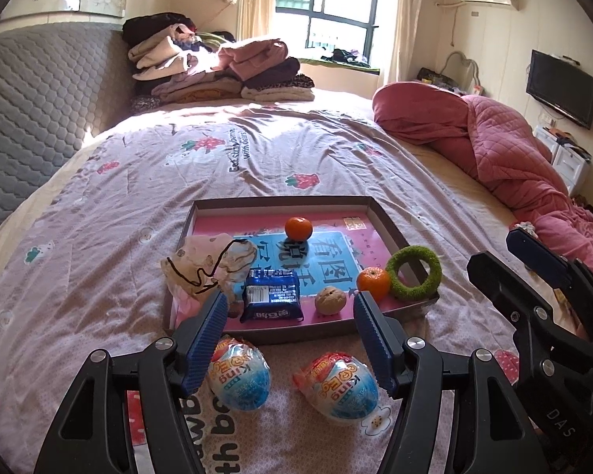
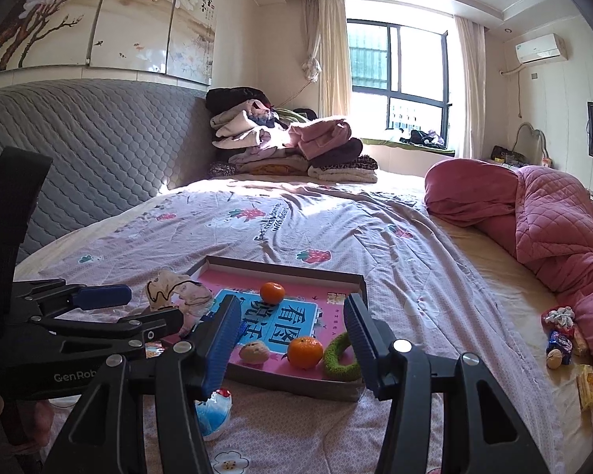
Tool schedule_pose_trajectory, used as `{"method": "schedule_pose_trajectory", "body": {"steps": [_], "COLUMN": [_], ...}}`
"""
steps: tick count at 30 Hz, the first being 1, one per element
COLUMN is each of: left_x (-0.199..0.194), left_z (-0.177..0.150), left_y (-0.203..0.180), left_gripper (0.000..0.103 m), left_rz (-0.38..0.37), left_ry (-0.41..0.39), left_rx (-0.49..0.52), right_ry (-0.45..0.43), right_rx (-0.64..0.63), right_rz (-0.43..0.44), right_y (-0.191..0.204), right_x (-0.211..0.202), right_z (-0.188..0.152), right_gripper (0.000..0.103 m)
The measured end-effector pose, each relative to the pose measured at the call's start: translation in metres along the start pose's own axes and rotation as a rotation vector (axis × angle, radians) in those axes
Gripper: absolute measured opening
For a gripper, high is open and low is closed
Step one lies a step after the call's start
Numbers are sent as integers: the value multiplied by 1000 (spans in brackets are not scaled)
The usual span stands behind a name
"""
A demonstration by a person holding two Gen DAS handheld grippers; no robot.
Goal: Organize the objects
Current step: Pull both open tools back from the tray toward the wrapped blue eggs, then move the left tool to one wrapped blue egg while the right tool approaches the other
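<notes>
Pink cardboard lines the shallow tray (image 1: 391, 229) at the centre of the left wrist view, lying on the bed (image 1: 99, 245), and we read it as the collecting place: it already holds two oranges (image 1: 298, 228), a walnut (image 1: 329, 299), a blue snack packet (image 1: 272, 295) and a cloth pouch (image 1: 201, 264) draped over its left rim, with a green ring (image 1: 414, 272) propped on the right rim. Two wrapped toy eggs (image 1: 239, 375) lie on the bedspread at lower centre, just outside the tray's near edge, so we judge them not yet sorted. More small things (image 2: 561, 339) sit well apart at the right edge of the right wrist view.

We hold the left gripper (image 1: 288, 339) tilted down over the eggs, fingers spread and pinching nothing. Our right gripper (image 2: 288, 339) points flatter toward the tray's near rim, fingers spread and empty too.
</notes>
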State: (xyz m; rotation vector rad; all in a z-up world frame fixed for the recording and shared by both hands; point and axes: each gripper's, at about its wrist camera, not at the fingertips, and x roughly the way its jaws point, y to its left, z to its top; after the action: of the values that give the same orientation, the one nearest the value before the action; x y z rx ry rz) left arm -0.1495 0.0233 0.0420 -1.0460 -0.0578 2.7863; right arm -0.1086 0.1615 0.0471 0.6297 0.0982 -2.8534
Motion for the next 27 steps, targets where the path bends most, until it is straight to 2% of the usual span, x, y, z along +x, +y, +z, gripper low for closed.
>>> {"method": "schedule_pose_trajectory", "body": {"steps": [3,14,27], "left_x": [-7,-22,7], "left_z": [-2,-19,-48], "left_y": [4,28,44], "left_gripper": [68,68,68], "left_rz": [6,32,50], "left_ry": [-3,7,100], "left_rx": [0,-17,-14], "right_ry": [-4,57,175], "right_rx": [-9,-51,-113], "right_rz": [14,45,76], "right_y": [7,33,58], "right_x": [-6,-10,11], "right_z": [0,-15,-50], "right_gripper": [61,62,62]}}
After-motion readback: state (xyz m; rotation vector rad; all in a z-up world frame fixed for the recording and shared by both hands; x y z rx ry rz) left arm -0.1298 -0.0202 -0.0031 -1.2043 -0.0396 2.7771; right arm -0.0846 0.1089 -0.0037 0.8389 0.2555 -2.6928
